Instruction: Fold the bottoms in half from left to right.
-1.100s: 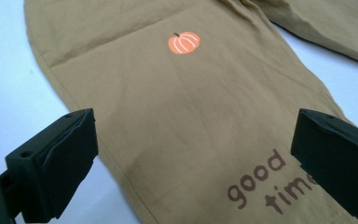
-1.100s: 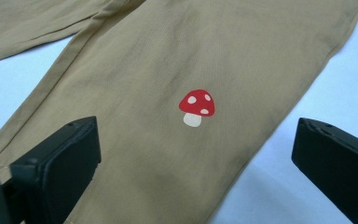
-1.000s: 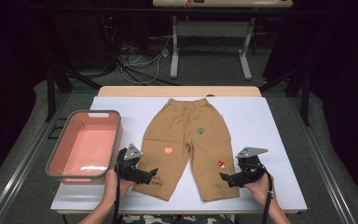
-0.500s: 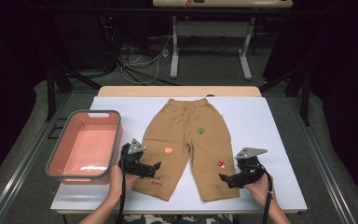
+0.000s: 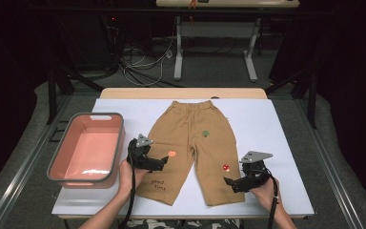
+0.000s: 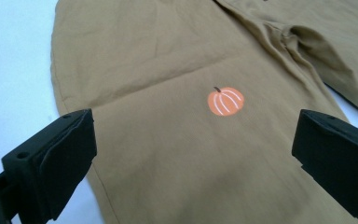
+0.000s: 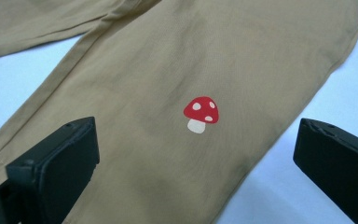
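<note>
Tan trousers (image 5: 190,143) flat between both wide-apart tools, left (image 5: 158,163), right (image 5: 232,182); pink tub (image 5: 86,149) alongside.

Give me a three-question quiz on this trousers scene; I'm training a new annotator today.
1. True or false: both grippers have their jaws wide apart, gripping nothing.
2. Which print lies ahead of the right gripper: A pumpkin, B mushroom, C tree?
3. What stands on the table left of the trousers?

Key
1. True: the left gripper and the right one are both open over the cloth.
2. B, the red mushroom; the orange pumpkin is ahead of the left gripper.
3. A pink tub.
</note>
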### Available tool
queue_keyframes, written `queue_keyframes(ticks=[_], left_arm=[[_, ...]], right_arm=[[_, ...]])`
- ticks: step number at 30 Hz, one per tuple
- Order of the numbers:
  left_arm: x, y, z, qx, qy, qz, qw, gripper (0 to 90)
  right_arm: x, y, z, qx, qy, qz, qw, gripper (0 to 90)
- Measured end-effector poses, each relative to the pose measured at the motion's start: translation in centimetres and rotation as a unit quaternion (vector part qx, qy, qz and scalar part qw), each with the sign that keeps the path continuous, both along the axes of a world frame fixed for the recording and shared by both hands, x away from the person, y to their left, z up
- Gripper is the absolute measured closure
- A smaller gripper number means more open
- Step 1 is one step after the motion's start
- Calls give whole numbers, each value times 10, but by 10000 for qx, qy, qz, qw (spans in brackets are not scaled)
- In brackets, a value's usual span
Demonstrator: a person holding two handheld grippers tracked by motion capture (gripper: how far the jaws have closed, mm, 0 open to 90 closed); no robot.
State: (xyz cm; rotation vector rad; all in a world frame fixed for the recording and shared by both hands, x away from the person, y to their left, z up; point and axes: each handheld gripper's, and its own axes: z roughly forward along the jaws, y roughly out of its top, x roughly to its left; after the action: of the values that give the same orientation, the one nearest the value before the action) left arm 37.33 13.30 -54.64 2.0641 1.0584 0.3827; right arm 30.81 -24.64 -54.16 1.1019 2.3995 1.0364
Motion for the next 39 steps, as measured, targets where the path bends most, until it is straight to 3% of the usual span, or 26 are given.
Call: queue_keyframes(ticks=[7, 11, 19, 25, 33, 39], left_arm=[[14, 3, -5, 45, 156, 137, 9998, 3], [18, 5, -7, 14, 130, 314, 9994, 6], [28, 5, -11, 195, 218, 429, 9987, 14], [30, 5, -14, 304, 131, 620, 9975, 231], [32, 7, -17, 451, 242, 874, 9949, 263], [32, 15, -19, 240, 161, 1183, 9926, 337]], right_arm=[[1, 1, -1, -61, -81, 102, 9999, 0], [0, 2, -1, -75, -75, 89, 9999, 0], [1, 3, -2, -119, 1, 129, 9998, 0], [0, 5, -3, -168, 13, 142, 9998, 0], [0, 5, -3, -189, 48, 137, 9997, 2], [0, 7, -4, -219, 6, 221, 9995, 2]])
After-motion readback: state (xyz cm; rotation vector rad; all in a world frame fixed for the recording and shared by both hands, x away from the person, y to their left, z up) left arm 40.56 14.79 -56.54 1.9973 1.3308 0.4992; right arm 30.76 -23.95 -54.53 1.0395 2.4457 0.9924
